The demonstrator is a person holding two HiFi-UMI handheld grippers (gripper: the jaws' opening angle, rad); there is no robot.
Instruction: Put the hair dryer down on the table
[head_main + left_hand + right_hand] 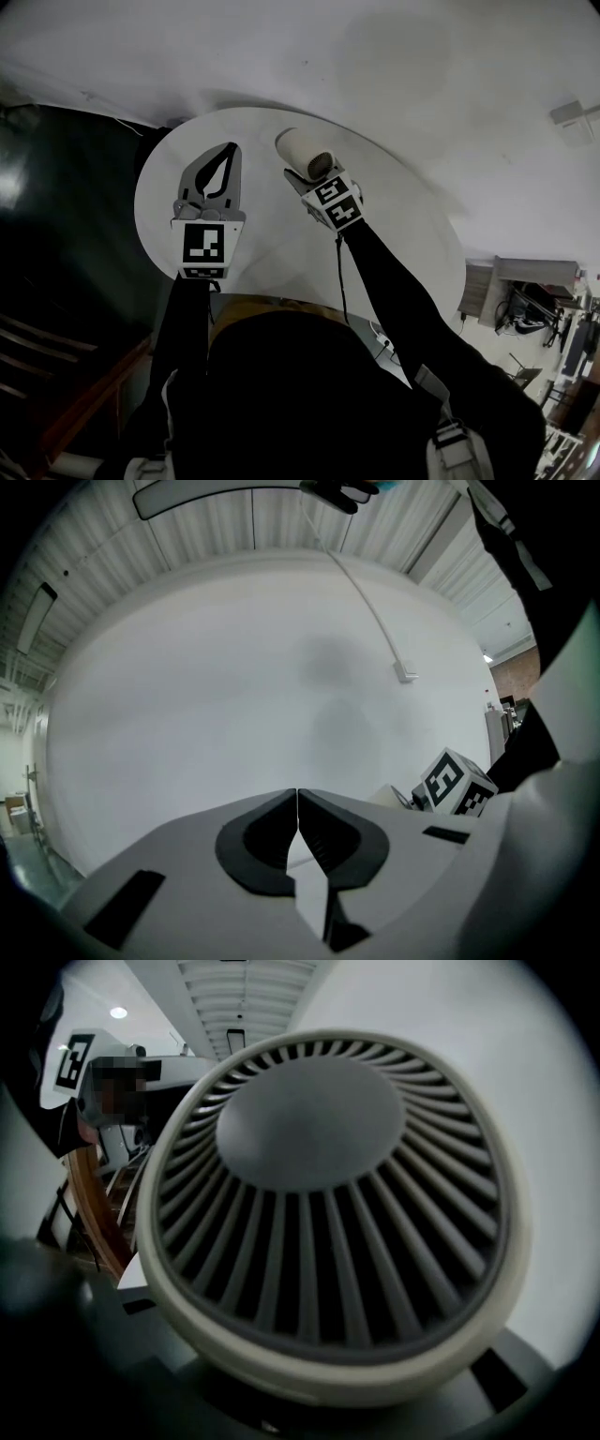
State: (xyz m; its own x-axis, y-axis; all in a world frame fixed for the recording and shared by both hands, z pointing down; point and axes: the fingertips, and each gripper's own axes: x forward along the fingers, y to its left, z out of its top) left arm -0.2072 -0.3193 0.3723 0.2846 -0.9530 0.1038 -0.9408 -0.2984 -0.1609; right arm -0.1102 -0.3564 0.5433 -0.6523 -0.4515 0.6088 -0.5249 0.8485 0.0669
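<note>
The cream hair dryer (300, 150) is in my right gripper (315, 172), which is shut on it over the far part of the round white table (398, 230). I cannot tell whether the dryer touches the tabletop. Its round grey rear grille (323, 1194) fills the right gripper view and hides the jaws. To its left, over the same table, my left gripper (223, 167) is shut and holds nothing. Its two fingertips meet at the left gripper (297, 795) view's centre. The right gripper's marker cube (457, 783) shows at the right of that view.
A dark cable (339, 274) hangs along the right forearm toward the person's body. Dark floor and wooden furniture (66, 394) lie at the left. A shelf with clutter (525, 305) stands at the right, beyond the table's edge.
</note>
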